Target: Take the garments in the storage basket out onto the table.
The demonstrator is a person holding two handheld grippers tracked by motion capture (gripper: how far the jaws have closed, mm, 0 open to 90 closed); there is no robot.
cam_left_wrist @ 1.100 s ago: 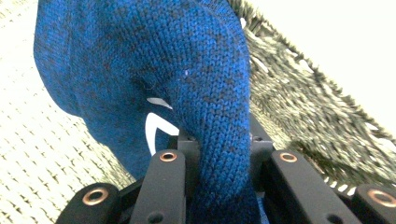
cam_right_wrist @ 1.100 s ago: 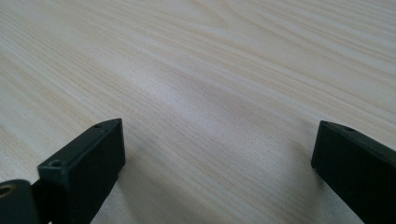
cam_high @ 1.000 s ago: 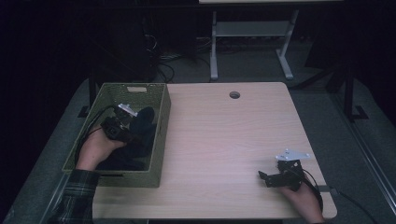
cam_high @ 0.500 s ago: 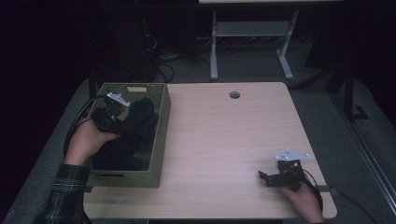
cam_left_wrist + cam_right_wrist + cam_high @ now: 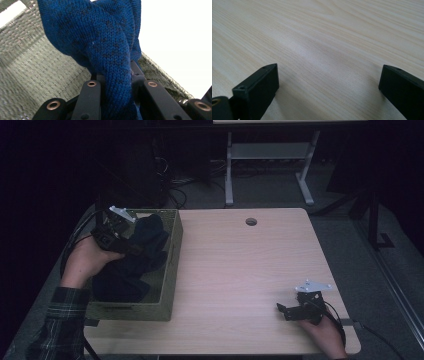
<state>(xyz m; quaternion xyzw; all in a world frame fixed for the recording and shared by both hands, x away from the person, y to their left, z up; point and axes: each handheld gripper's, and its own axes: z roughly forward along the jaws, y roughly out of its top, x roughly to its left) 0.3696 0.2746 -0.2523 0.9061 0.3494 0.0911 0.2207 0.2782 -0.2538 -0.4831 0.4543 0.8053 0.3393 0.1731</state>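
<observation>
Left gripper clamped on blue knitted garment, held above woven basket at table's left edge. Right gripper jaws wide apart, nothing between, near table's front right corner.

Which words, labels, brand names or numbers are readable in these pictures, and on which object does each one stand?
None: no readable text stands on the woven green basket, the blue knitted cloth, the light wooden table, the left gripper or the right gripper.
</observation>
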